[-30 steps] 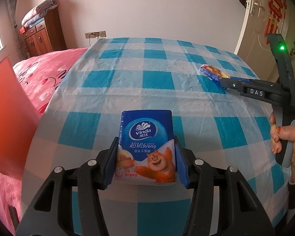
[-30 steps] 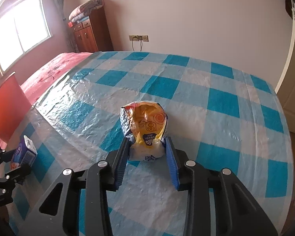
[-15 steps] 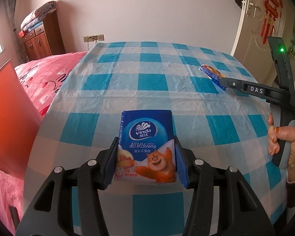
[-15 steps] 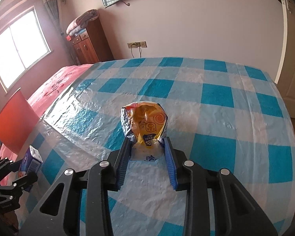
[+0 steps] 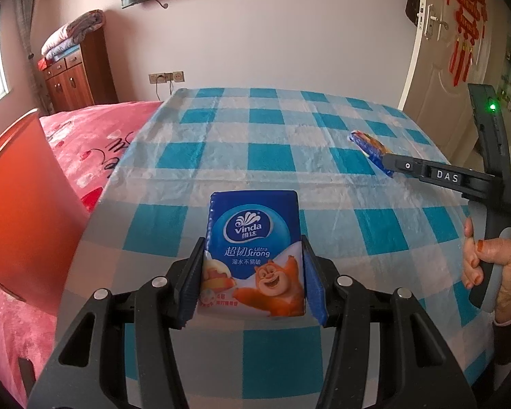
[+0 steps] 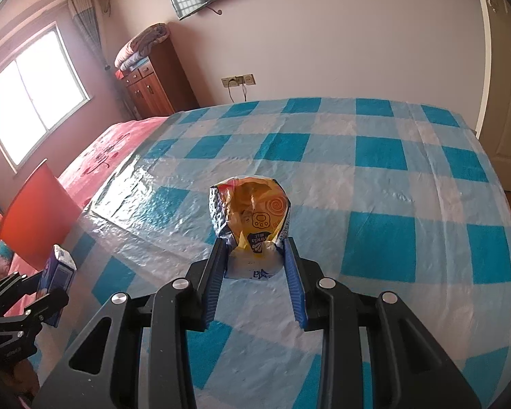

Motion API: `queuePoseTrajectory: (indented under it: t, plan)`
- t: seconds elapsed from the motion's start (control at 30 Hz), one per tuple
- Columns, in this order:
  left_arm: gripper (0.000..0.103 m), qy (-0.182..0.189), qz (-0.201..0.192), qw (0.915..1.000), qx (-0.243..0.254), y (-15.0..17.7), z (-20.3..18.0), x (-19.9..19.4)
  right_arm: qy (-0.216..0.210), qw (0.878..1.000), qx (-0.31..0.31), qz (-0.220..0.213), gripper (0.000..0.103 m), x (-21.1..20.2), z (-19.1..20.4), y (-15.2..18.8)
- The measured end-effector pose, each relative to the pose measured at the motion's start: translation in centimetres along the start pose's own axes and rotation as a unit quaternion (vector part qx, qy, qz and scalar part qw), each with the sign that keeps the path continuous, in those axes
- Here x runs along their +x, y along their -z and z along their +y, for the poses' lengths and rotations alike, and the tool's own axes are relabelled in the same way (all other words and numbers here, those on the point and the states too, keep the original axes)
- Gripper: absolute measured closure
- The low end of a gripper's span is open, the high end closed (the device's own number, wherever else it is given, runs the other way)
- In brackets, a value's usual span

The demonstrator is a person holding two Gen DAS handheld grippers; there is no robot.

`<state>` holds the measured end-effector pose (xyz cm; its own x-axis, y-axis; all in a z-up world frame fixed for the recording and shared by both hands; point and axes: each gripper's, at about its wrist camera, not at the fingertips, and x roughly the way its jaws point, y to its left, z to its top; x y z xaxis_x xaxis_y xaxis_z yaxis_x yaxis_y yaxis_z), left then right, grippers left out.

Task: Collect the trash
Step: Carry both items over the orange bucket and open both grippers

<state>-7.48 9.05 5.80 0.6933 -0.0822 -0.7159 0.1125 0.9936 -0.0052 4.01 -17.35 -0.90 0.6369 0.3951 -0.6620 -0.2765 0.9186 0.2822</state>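
Left gripper clamps a blue rectangular tissue pack; right gripper pinches a crinkled yellow foil snack wrapper (both above the blue-checked plastic tablecloth).

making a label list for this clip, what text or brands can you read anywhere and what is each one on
"vinda", "维达", "超韧", "Ultra Strong": tissue pack held in the left gripper.
"湿水不易破": smaller line on the same pack; the print at its bottom edge is too small to read.
"DAS": side of the right gripper.
Snack wrapper in the right gripper: the print is upside down and crumpled, not readable.
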Motion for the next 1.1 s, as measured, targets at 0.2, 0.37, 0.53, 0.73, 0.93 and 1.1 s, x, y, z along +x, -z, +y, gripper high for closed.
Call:
queuePoseTrajectory:
  t: [0.2,0.37,0.53,0.73,0.93,1.1]
  plan:
    - [0.05,-0.01,-0.011,0.9999,0.004,0.2,0.5,-1.1,-0.009,1.0,0.007,0.0,0.067,-0.7,1.2,0.3]
    - [0.05,-0.016,-0.019,0.9997,-0.004,0.3,1.5,-2.0,-0.012,1.0,-0.002,-0.001,0.068,-1.1,2.8,0.4]
    - [0.05,-0.023,-0.025,0.9994,-0.011,0.6,2.5,-2.8,-0.017,1.0,-0.017,0.002,0.067,-1.4,5.1,0.9]
    - [0.05,-0.04,-0.029,0.9985,-0.022,0.9,4.2,-3.8,-0.034,0.999,-0.029,0.008,0.067,-1.8,7.8,1.5]
    - [0.05,-0.054,-0.032,0.9976,-0.031,1.1,5.8,-4.7,-0.042,0.998,-0.047,0.013,0.068,-2.1,10.4,1.8]
    - [0.05,-0.056,-0.039,0.997,-0.037,1.3,7.1,-5.8,-0.048,0.997,-0.06,0.016,0.068,-2.2,12.3,1.9]
